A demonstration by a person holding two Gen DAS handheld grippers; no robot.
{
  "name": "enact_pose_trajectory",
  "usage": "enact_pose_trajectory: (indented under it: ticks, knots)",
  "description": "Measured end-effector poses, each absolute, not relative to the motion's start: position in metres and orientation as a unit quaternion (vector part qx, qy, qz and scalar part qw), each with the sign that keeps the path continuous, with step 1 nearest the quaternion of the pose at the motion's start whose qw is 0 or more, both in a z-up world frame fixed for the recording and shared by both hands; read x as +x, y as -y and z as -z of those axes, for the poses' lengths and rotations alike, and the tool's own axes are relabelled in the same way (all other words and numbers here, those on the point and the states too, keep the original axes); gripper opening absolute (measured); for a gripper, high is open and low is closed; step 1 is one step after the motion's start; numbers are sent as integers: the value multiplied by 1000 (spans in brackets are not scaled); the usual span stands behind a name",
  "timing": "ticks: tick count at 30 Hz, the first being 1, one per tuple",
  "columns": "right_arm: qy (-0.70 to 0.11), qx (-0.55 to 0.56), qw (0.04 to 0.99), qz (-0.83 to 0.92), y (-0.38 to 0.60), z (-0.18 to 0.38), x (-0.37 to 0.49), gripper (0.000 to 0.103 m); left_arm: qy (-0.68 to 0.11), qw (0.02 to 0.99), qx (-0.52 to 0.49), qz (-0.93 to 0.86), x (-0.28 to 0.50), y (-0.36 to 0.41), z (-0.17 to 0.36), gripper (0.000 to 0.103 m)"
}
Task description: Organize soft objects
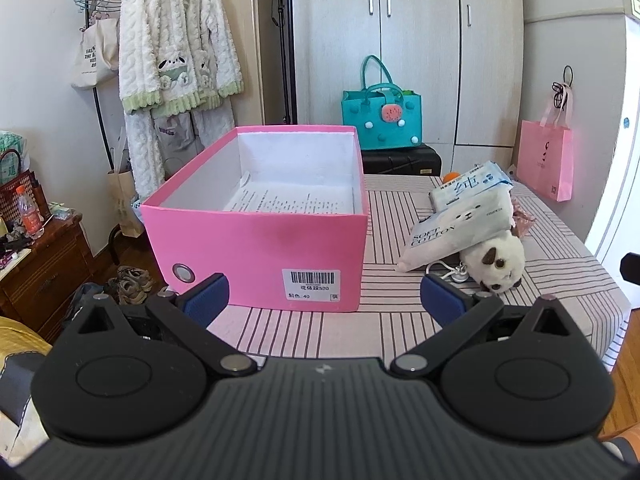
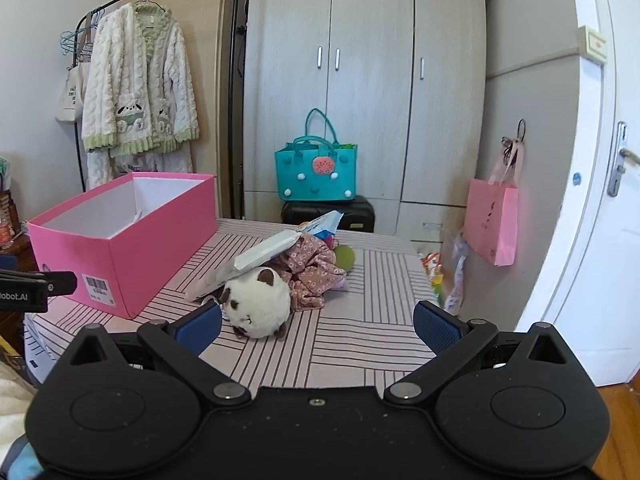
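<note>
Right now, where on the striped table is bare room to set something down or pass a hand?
Bare striped table lies ahead of the right gripper, right of the plush toy. Inside, the pink box holds only a printed sheet. Crowded: the tissue packs and floral cloth heaped over the toy.

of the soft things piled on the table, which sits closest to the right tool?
The plush toy, white with brown ears, at the pile's front; the tissue packs and pink cloth lie behind.

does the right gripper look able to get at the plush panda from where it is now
Probably yes. The right gripper is open, and the plush panda lies just ahead and a little left of it on the striped table, nothing between them. The tissue pack leans over the panda's far side only.
</note>
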State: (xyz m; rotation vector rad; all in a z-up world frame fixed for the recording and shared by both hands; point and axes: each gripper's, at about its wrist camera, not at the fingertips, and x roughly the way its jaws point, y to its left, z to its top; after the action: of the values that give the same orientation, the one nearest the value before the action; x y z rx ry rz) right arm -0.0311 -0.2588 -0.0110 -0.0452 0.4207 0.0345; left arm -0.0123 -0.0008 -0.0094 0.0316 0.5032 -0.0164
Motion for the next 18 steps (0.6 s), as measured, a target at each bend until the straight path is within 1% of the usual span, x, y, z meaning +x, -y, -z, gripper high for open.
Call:
enact_pose_trajectory:
  ticks: [6, 11, 18]
  knots:
    - [-194, -12, 980, -51, 269, 9, -34, 103, -250, 968, 22, 19, -11, 9, 7, 103]
    - [-204, -16, 977, -56, 277, 7, -25, 103, -250, 967, 36, 34, -6, 18, 3, 103]
    - [-195, -17, 975, -106, 288, 7, -14, 103, -236, 967, 36, 86, 4, 33, -15, 103]
